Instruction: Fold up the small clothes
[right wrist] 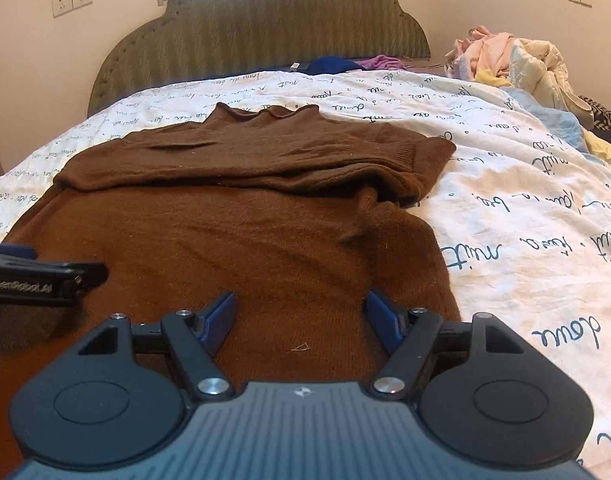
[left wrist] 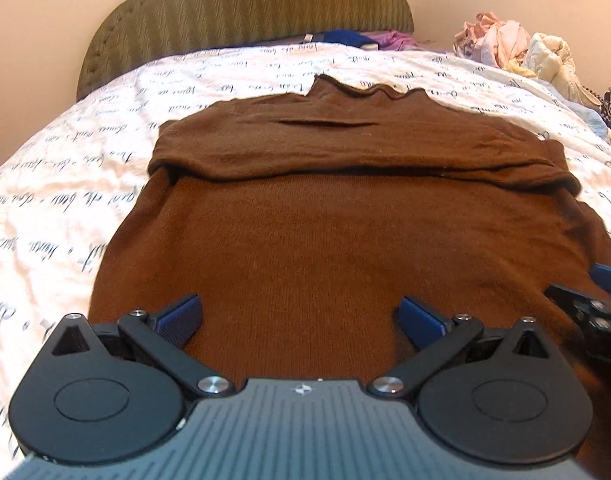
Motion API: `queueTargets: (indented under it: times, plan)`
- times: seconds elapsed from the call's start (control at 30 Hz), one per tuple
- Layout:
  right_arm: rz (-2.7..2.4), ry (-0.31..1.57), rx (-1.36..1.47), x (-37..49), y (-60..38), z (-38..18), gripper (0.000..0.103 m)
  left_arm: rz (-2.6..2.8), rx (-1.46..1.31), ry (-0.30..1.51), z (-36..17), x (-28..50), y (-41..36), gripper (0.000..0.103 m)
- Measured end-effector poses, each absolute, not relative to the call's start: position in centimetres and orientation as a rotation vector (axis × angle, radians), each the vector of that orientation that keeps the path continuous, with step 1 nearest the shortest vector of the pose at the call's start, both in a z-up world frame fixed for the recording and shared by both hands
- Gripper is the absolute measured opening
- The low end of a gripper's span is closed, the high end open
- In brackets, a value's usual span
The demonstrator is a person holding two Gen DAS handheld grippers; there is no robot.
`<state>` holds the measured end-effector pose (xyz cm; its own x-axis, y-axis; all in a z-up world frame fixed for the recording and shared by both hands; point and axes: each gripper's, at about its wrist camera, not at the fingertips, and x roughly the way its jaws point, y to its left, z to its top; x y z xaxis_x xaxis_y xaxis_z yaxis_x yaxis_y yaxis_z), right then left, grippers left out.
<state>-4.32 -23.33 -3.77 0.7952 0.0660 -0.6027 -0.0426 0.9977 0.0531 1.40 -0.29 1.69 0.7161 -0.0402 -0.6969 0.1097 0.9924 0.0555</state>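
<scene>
Sweater: a brown knitted sweater [left wrist: 313,216] lies flat on the bed [left wrist: 65,184], collar toward the headboard, its sleeves folded across the chest in a thick band; the lower body spreads toward both cameras.
Left gripper [left wrist: 299,316]: hangs low over the sweater's near hem, fingers [left wrist: 181,316] spread wide, nothing between them but the knit below.
Right gripper [right wrist: 301,316]: just beside the left one over the same hem, close to the sweater's right edge, fingers [right wrist: 379,320] apart and grasping nothing.
Bedding: a white cover printed with dark script, creased around the sweater.
Headboard [right wrist: 265,36]: olive, padded, scalloped, at the far end.
Clutter at the head: a blue item [right wrist: 329,65] and a purple cloth [right wrist: 379,62] lie against the headboard, well apart from the sweater.
Clothes pile [right wrist: 517,60]: pink, cream and yellow garments heaped at the far right of the bed, clear of the sweater.
Wall: sockets [right wrist: 71,0] left of the headboard.
</scene>
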Motion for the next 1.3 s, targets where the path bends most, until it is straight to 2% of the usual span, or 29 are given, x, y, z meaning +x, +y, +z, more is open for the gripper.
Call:
queueTargets:
  times: [0.13, 0.23, 0.37, 0.47, 0.53, 0.73, 0.87, 0.93, 1.2, 1.23, 1.3]
  plan:
    - [0.058, 0.648, 0.035, -4.4, -23.3, -3.8, 0.072, -0.145, 0.077, 0.782, 2.1, -1.9, 0.1, 0.103]
    - [0.059, 0.648, 0.036, -4.4, -23.3, -3.8, 0.072, -0.173, 0.131, 0.718, 1.0, -4.0, 0.3, 0.103]
    - [0.055, 0.639, 0.058, -5.3, -24.1, -3.1, 0.073, -0.181, 0.098, 0.741, 1.2, -3.9, 1.7, 0.103]
    - [0.037, 0.635, 0.009, -7.0, -24.9, -3.8, 0.088, -0.207, 0.072, 0.723, 1.0, -4.4, 2.5, 0.103]
    - [0.052, 0.638, 0.097, -6.7, -26.2, -3.8, 0.088, -0.201, 0.060, 0.723, 1.0, -4.2, 2.4, 0.103]
    - [0.071, 0.618, 0.031, -9.0, -23.7, -1.9, 0.089, -0.158, 0.122, 0.742, 2.3, -6.2, 1.1, 0.103]
    - [0.131, 0.655, -0.061, -10.4, -22.8, -4.3, 0.092, -0.196, 0.124, 0.710, 1.1, -8.4, 1.8, 0.103]
    - [0.142, 0.662, 0.027, -9.9, -24.4, -3.8, 0.092, -0.198, 0.090, 0.726, 1.6, -8.5, 2.6, 0.103]
    - [0.155, 0.682, 0.012, -12.3, -24.7, -2.2, 0.093, -0.236, -0.073, 0.704, 4.5, -12.3, 7.9, 0.103]
    - [0.153, 0.717, -0.032, -12.2, -24.3, -3.2, 0.093, -0.264, -0.091, 0.726, 4.1, -12.5, 8.2, 0.103]
    - [0.165, 0.669, -0.057, -13.0, -24.5, -4.1, 0.096, -0.258, -0.096, 0.813, 3.1, -12.3, 8.6, 0.102]
